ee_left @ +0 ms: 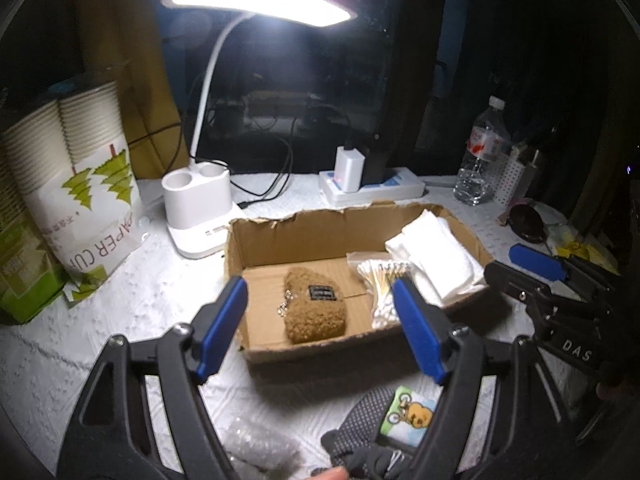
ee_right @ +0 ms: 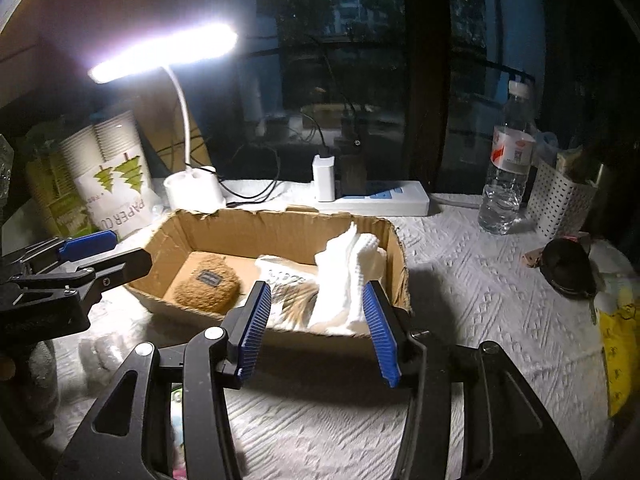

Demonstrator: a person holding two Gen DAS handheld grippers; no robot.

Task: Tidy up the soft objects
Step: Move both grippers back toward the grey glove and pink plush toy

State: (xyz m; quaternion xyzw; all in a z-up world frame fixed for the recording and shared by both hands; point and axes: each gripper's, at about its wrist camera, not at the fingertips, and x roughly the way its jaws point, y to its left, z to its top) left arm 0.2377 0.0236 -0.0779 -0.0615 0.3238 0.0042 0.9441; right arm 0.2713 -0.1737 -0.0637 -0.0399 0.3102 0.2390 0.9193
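A torn cardboard box [ee_left: 280, 232] [ee_right: 240, 228] sits mid-table. Inside lie a brown fuzzy pouch [ee_left: 314, 304] [ee_right: 208, 284], a bag of cotton swabs [ee_left: 380, 284] [ee_right: 292, 296] and a white folded cloth [ee_left: 436, 260] [ee_right: 348, 276], which leans on the right wall. My left gripper [ee_left: 318, 286] [ee_right: 116, 250] hovers open above the box's left part, with nothing in it. My right gripper [ee_right: 316, 290] [ee_left: 516, 268] hangs open above the near right corner, apart from the cloth. A grey dotted glove [ee_left: 360, 420], a cartoon-bear pack [ee_left: 408, 416] and bubble wrap [ee_left: 256, 448] lie in front of the box.
A lit white desk lamp [ee_left: 200, 208] and a bag of paper cups [ee_left: 80, 184] stand at the back left. Behind the box is a power strip [ee_right: 372, 200]. A water bottle [ee_right: 506, 168], a perforated white holder [ee_right: 560, 200], a black round object [ee_right: 568, 268] and a yellow bag [ee_right: 620, 352] are on the right.
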